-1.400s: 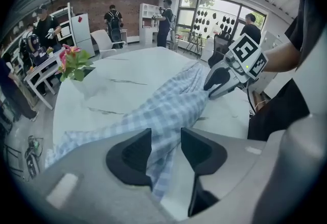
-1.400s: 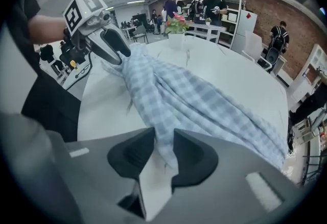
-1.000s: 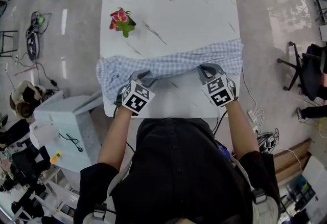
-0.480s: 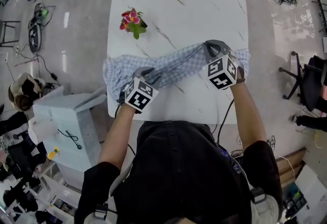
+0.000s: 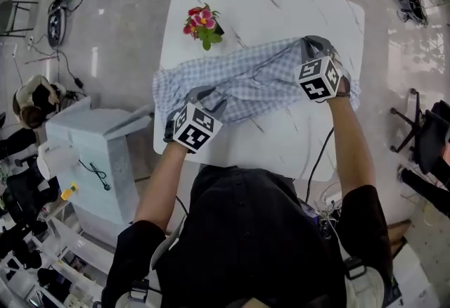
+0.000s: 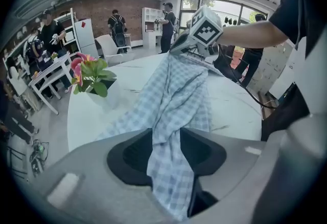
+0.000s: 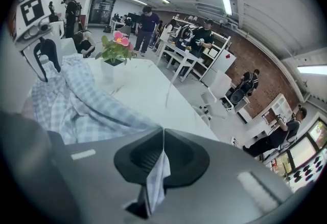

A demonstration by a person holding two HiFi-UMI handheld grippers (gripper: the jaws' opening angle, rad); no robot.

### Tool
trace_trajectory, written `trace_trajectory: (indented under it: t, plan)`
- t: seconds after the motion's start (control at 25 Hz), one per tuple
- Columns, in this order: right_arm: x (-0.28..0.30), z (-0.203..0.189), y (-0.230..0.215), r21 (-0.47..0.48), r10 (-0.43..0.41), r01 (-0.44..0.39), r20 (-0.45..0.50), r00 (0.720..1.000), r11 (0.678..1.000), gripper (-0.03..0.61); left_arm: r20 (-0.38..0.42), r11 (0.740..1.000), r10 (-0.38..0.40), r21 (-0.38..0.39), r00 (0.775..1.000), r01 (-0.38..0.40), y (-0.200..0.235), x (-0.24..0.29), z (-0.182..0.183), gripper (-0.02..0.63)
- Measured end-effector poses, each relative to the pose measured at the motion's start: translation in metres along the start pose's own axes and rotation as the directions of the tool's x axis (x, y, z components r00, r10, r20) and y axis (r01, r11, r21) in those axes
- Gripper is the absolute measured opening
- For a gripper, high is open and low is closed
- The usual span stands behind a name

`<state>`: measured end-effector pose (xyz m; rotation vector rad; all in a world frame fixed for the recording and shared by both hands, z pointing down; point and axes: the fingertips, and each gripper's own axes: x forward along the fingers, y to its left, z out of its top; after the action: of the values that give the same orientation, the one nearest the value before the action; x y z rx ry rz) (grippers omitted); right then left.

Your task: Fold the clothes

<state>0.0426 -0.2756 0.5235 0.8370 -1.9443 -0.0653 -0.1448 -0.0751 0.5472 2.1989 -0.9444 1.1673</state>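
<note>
My left claw [image 6: 169,138] is clenched on a bunched fold of the blue checked garment [image 5: 246,78], and my right claw [image 7: 161,156] pinches its thin edge. The cloth spans between them over the marble table [image 5: 281,139]. I should hold it taut, level both corners, then lower them together.

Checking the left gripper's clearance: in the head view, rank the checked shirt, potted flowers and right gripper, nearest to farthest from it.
1. Checked shirt: clamped in the left gripper.
2. Potted flowers: beyond it, toward the far left.
3. Right gripper: at the shirt's right end.
</note>
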Motion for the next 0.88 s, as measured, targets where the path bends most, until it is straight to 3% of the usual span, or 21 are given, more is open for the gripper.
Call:
trace_trajectory:
  t: [0.4,0.52,0.68,0.88]
  plan:
    - [0.048,0.026,0.000,-0.153,-0.029,0.028,-0.006,1.000,0.988,0.009,-0.055,0.999,-0.030,-0.046,0.998,0.027,-0.012,0.003,-0.028,0.179]
    - [0.056,0.021,0.010,-0.155,-0.002,0.000,-0.017,1.000,0.988,0.016,-0.059,0.998,-0.045,-0.046,0.997,0.043,-0.019,0.005,-0.032,0.179]
    - [0.055,0.015,0.036,-0.128,0.097,-0.101,-0.037,0.995,0.987,0.186,-0.056,0.998,-0.058,-0.041,0.997,0.056,-0.024,0.008,-0.033,0.179]
    - [0.027,0.011,0.042,-0.093,0.094,-0.092,0.014,0.995,0.991,0.186,-0.047,0.997,-0.081,-0.018,0.996,0.080,-0.032,0.012,-0.028,0.179]
